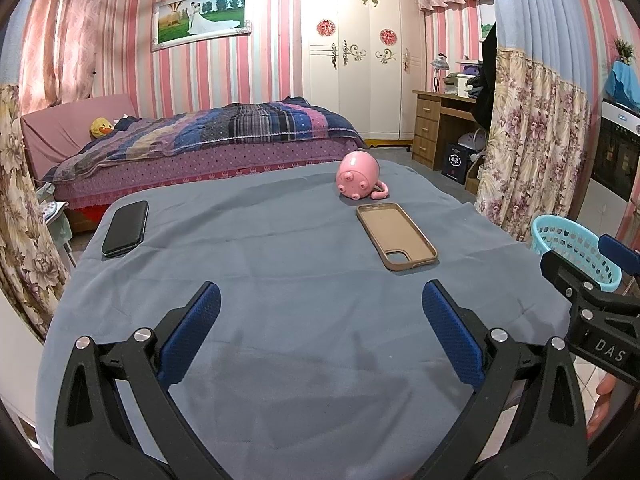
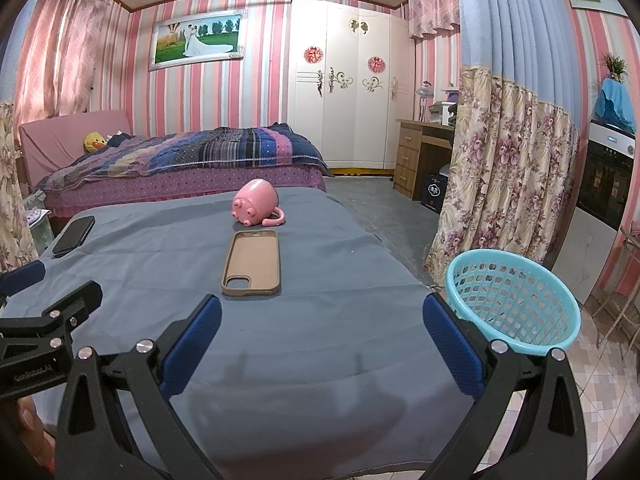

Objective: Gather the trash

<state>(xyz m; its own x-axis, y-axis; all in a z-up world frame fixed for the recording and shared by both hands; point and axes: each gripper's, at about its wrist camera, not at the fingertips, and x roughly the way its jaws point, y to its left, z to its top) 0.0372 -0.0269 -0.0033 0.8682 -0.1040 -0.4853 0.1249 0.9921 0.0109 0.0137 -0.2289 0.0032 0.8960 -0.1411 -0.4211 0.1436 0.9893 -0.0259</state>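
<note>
1. The counter (image 1: 280, 280), draped in a blue-grey cloth, carries every loose thing; it stands in front of a bed (image 1: 200, 140), so nothing on it is out of reach of either hand.
2. The turquoise basket (image 2: 516, 300) sits just beside the counter's right edge, mouth tilted up toward the viewer. I judge it is the bin for the trash, set on the right so that a short swing ends over it. Whether anything lies inside, I cannot tell.
3. The left tongs (image 1: 320, 336) hover low over the near part of the cloth, spread wide and empty.
4. The right tongs (image 2: 322, 340) hang beside them, equally spread and empty, the right blue pad overlapping the basket rim in the view; contact cannot be judged.
5. The tan phone case (image 2: 252, 262) lies flat, hollow side up, in the middle right of the counter. Its long axis runs away from the tongs, camera cutout at the near end. It is the nearest candidate for trash, though that is a guess.
6. The pink pig mug (image 2: 254, 202) lies tipped over just beyond the case, snouted face toward the viewer, handle resting on the cloth to the right.
7. The black phone (image 1: 125, 227) lies flat at the far left edge, well apart from the rest, long axis also pointing away.
</note>
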